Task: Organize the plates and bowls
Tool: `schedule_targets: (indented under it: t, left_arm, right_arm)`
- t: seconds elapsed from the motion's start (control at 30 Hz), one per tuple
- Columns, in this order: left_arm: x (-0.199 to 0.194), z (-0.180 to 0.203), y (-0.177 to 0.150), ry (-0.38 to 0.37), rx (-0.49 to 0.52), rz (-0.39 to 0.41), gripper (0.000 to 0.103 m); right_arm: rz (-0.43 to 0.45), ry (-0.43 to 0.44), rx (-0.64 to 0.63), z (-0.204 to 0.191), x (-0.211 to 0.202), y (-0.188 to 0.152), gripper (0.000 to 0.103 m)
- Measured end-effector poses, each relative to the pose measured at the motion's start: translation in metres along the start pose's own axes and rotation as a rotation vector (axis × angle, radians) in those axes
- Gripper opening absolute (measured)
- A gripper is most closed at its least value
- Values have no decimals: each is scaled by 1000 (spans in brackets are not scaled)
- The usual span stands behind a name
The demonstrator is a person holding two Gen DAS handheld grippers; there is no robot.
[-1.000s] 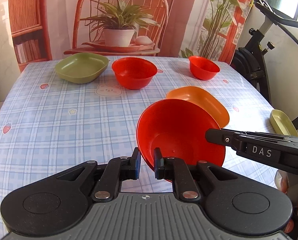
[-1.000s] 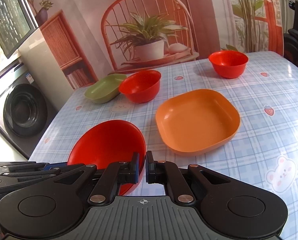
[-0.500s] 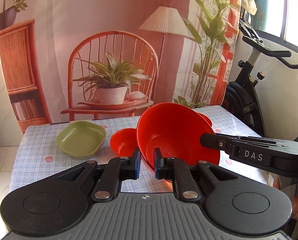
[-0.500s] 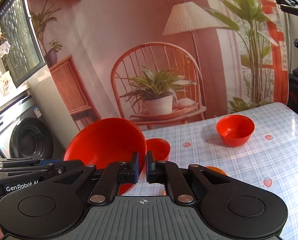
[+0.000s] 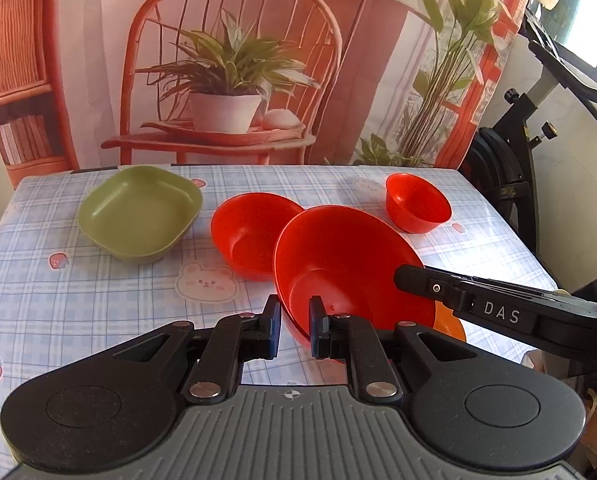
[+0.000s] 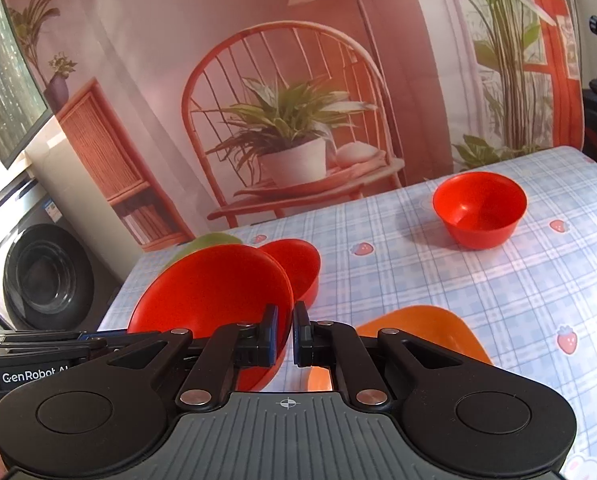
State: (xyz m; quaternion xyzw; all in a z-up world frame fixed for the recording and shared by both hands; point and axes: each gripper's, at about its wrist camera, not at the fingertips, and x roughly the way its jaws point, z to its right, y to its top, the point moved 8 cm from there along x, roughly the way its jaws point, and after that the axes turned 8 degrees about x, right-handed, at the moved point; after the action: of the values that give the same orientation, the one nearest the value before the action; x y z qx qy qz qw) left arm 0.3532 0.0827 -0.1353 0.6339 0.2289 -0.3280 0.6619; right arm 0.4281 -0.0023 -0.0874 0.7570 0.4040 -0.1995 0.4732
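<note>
**Large red bowl held by both hands above the bench**

The bench (image 5: 98,304), under a blue checked cloth with strawberries and bears, stretches ahead of both tools. Largest of the dishes, the green plate (image 5: 140,212) lies far ahead and to the left of the left hand-held gripper (image 5: 294,330), square with rounded corners, shallow and matt. The orange plate (image 6: 414,330), of the same shape, lies just below and ahead of the right hand-held gripper (image 6: 284,334), mostly hidden by it.

The large red bowl (image 5: 350,268) is off the cloth, tilted with its mouth toward the left camera. The left hand-held gripper is nearly closed, its fingers pinching the near rim between them. The right hand-held gripper is likewise closed to a narrow slot with the opposite rim of the bowl in it. Two grips on opposite edges probably steady a wide, smooth, glossy shell that would swing on one pinch.

Directly beyond it rests the medium red bowl (image 5: 254,232), upright, a likely nesting partner. The small red bowl (image 6: 480,208) stands apart, far ahead and to the right.
</note>
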Motion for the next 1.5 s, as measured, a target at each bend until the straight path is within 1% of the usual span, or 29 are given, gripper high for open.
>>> schedule_targets:
  t: [0.07,0.17,0.37,0.53,0.63,0.83,1.07,1.2,1.33,1.37,1.43,1.5]
  left_arm:
    - [10,-6,3,-7,-17,4,15]
    - [27,-18,11,-8,-40,12,15]
    - [57,-37,42,21,-53,45,15]
    - [73,-50,56,27,-80,66,15]
    - [84,-59,53,40,-101,60,15]
    - [103,-65,45,53,-94,12,15]
    - [112,-69,37,61,-84,-9,15]
    - [114,-67,39,83,-49,-7,15]
    - [114,-68,39,77,-47,-3,15]
    - [113,-68,39,75,-43,2,16]
    - [112,-69,40,71,-47,10,22]
    - [111,-73,41,79,-66,14,34]
  right_arm:
    - [-14,-12,-18,3,12,2,6]
    - [-1,-30,-62,2,31,15,6]
    - [-5,-39,-86,1,70,42,7]
    - [16,-33,-99,-3,91,54,7]
    - [-7,-27,-83,0,107,53,7]
    - [-48,-40,-61,6,131,46,7]
    - [-64,-29,-47,11,137,41,7]
    - [-74,-29,-40,14,139,38,7]
    - [-69,-33,-44,14,140,37,7]
    - [-70,-34,-45,14,140,37,7]
    - [-69,-40,-47,15,139,36,8]
    - [-66,-38,-40,15,137,36,8]
